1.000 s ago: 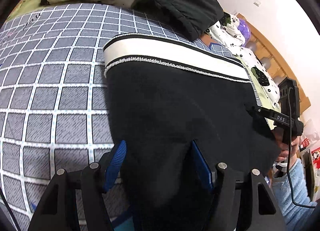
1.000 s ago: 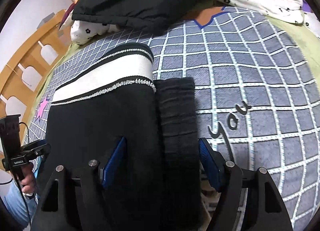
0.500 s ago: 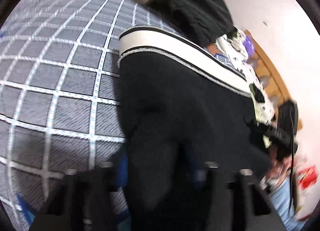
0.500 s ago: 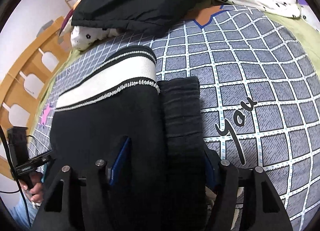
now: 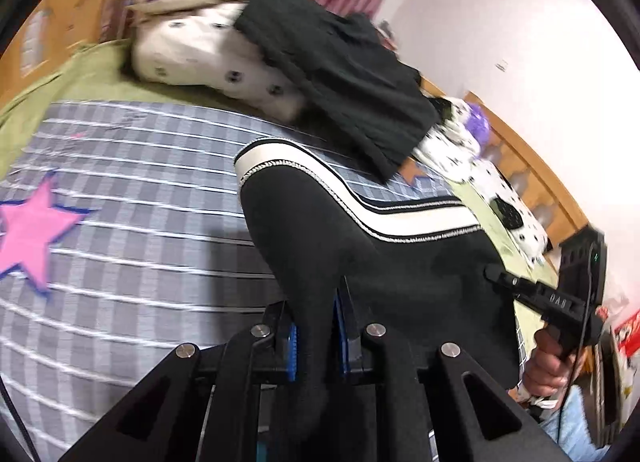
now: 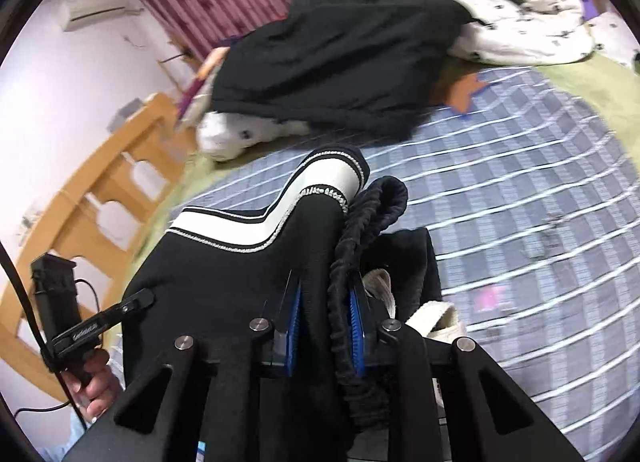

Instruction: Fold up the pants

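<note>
Left wrist view: my left gripper (image 5: 314,336) has its blue-padded fingers (image 5: 292,346) clamped on a bunched edge of the black knit pants with a white side stripe (image 5: 384,262). The cloth rises off the grey-checked bed cover (image 5: 140,222) so the near end can carry over. Open cover lies toward the pink star (image 5: 32,226); the far edge is crowded by a heaped black garment (image 5: 340,74) on a spotted white quilt (image 5: 208,50).

Right wrist view: my right gripper (image 6: 326,332) has its fingers pinched on the ribbed elastic waistband (image 6: 360,230) and the layer beside it, holding the fold's corner matched. Bare cover runs right; the wooden bed rail (image 6: 100,190) closes the left.
</note>
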